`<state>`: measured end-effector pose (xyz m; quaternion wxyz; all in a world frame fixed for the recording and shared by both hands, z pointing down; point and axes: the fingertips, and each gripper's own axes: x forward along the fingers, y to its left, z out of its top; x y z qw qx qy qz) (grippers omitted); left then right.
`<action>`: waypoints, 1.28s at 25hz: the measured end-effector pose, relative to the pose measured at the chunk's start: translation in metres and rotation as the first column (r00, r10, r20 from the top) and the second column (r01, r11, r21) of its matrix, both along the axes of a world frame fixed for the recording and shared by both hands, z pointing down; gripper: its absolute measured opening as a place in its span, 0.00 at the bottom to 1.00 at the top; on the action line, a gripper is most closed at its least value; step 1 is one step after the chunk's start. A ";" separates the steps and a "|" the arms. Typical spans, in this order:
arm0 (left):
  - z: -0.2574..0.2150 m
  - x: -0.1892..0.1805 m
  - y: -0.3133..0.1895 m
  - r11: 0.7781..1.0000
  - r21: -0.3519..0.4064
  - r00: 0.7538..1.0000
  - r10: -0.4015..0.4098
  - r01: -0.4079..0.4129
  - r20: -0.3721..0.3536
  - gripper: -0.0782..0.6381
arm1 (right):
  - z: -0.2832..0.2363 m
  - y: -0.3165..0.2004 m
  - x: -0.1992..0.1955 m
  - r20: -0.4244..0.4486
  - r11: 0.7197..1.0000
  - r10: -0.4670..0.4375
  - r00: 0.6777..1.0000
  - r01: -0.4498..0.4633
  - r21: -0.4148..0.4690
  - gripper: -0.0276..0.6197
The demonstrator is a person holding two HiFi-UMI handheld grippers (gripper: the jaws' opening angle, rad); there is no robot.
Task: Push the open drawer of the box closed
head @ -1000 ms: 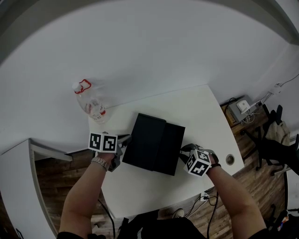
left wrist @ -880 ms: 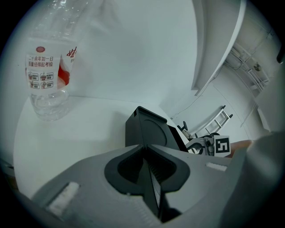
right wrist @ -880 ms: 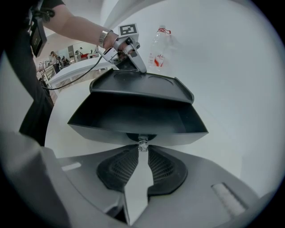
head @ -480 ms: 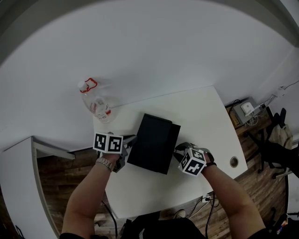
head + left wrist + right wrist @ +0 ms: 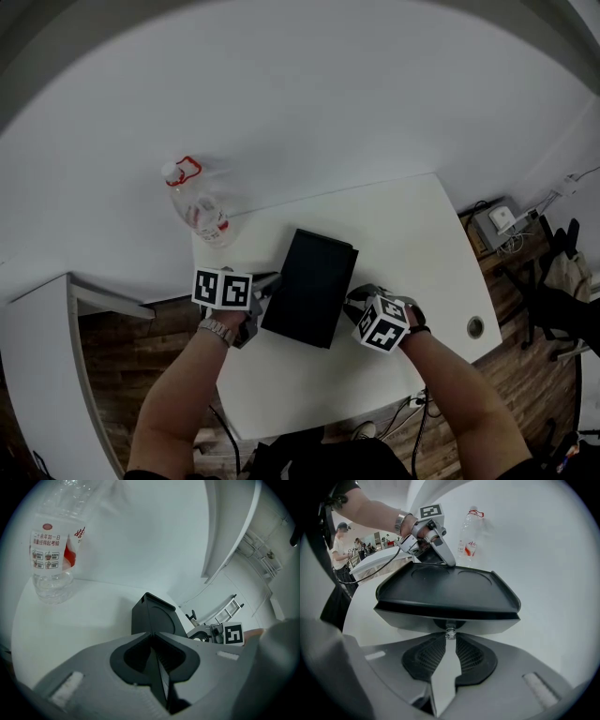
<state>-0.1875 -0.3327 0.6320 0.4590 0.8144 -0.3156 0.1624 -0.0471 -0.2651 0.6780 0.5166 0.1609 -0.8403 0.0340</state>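
Note:
A black box lies on the white table, its top dished with two round hollows. The grey drawer front faces my right gripper, which is shut on the small metal knob at that front's middle. In the head view the right gripper sits at the box's right end. My left gripper is shut with nothing in it, its tips against the opposite end of the box.
A clear plastic bottle with a red cap ring stands at the table's far left corner, behind the left gripper. A cable hole sits near the table's right edge. An office chair and a small unit with cables stand on the floor to the right.
The right gripper has moved left toward the box, and the drawer has slid in: the box looks shorter than before. The left gripper has stayed against the box's other end.

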 end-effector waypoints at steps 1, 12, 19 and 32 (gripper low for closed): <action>0.001 -0.001 -0.001 1.000 0.000 1.000 -0.001 0.001 0.001 0.15 | 0.001 -0.001 -0.003 0.003 1.000 0.000 1.000 0.000 0.000 0.15; 0.002 -0.001 -0.001 1.000 -0.008 1.000 -0.015 0.015 -0.003 0.15 | 0.003 -0.005 -0.016 0.001 1.000 -0.022 1.000 0.022 0.004 0.15; 0.001 -0.002 -0.001 1.000 -0.006 1.000 -0.024 0.024 0.006 0.15 | 0.003 -0.006 -0.018 -0.010 0.999 -0.049 0.999 0.050 0.006 0.15; -0.007 -0.018 -0.007 0.986 0.111 0.992 -0.119 0.123 -0.042 0.16 | 0.000 -0.004 -0.010 0.061 0.997 0.071 0.996 -0.072 0.004 0.25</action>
